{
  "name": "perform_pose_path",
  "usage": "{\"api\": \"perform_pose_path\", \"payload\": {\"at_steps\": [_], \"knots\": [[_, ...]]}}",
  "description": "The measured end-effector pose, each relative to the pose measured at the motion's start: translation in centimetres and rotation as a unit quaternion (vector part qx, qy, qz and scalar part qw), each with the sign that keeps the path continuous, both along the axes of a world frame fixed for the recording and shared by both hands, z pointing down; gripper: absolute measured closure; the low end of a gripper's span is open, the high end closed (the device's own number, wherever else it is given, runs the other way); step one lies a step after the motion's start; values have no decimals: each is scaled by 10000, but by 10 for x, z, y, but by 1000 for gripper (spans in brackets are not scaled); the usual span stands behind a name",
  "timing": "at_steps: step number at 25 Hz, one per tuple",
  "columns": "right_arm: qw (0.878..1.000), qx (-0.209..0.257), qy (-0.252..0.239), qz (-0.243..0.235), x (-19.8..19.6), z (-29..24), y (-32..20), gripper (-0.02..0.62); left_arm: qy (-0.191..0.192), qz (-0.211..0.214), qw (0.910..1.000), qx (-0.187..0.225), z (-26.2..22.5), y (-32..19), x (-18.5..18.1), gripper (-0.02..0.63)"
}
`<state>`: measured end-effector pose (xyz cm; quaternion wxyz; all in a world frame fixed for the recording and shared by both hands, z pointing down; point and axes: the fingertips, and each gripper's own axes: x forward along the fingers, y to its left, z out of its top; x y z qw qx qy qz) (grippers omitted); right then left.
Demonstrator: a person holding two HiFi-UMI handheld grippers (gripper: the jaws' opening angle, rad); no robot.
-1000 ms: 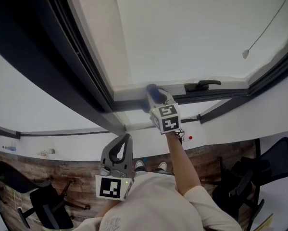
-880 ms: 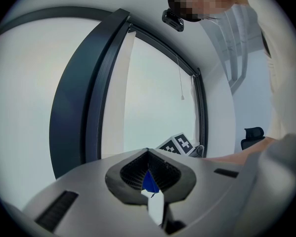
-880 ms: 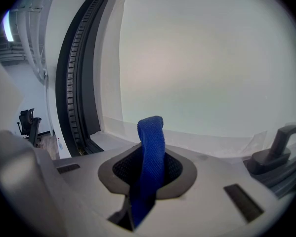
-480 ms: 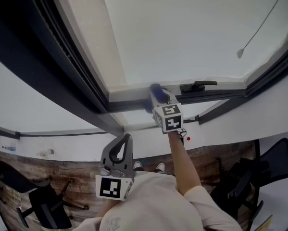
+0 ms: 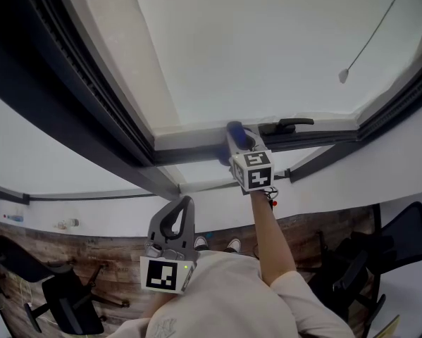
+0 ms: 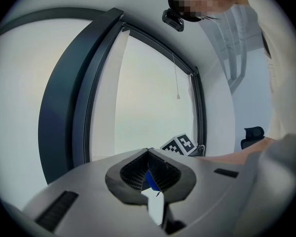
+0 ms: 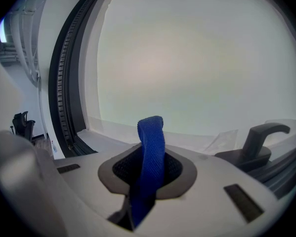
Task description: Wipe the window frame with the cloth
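Blue cloth [image 7: 151, 152], pinched upright between jaws, touches the lower rail of the dark window frame [image 5: 189, 153].

A black window handle [image 5: 289, 125] lies flat, its lever pointing right. Up and to the right of the handle hangs a small white cord weight [image 5: 343, 77]. Well below the handle runs a wood-plank floor [image 5: 91, 248]. One black office chair [image 5: 401, 236] stands on it down to the handle's right, and another black chair [image 5: 66, 298] stands far down to its left
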<state>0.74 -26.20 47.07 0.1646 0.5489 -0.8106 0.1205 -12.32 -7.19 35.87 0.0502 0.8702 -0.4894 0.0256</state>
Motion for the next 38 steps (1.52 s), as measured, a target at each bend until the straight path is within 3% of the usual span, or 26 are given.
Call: {"api": "perform_pose_path", "payload": {"at_steps": [16,25,38], "knots": [[9991,-14,-56,420,52,0,-1,526,13,45,10000,-2,-2,4,9,597],[9985,22,-34,539,53,0,-1,526,25,7,10000,-15,-2,6,5,597],[9992,216,-319,124,48,-4,3,517,175,7,9998,-63,-5,5,2,597]]}}
